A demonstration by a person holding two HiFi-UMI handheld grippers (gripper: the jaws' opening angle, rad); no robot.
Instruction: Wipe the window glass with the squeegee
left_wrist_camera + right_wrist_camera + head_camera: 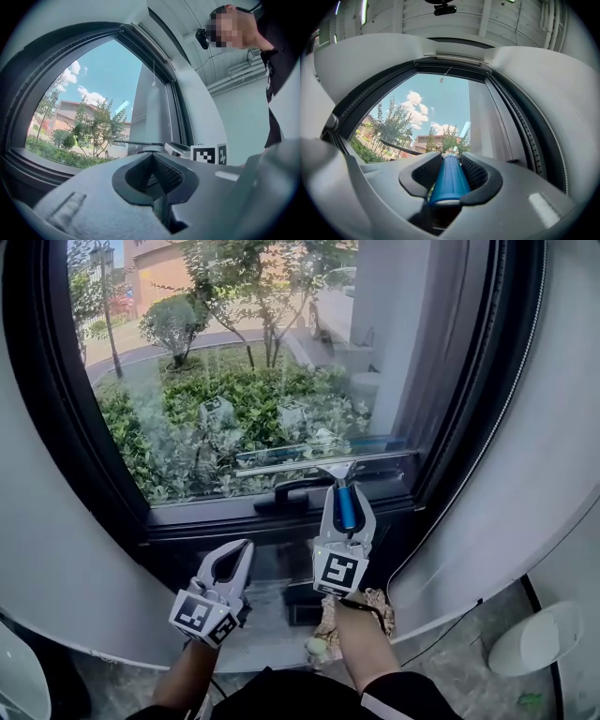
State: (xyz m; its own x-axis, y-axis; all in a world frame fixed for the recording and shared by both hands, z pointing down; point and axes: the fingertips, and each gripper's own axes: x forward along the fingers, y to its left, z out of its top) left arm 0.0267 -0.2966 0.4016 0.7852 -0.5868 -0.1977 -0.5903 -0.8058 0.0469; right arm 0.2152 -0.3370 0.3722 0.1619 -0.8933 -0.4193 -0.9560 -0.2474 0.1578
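Low at frame centre, right tongs [347, 495] clamp the squeegee [309, 463] at the window glass [234, 362]; left tongs [244, 547] closed, empty.

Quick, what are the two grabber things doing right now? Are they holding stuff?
The left gripper is shut, with nothing between its jaws.
The right gripper is shut on the squeegee, by its blue handle.
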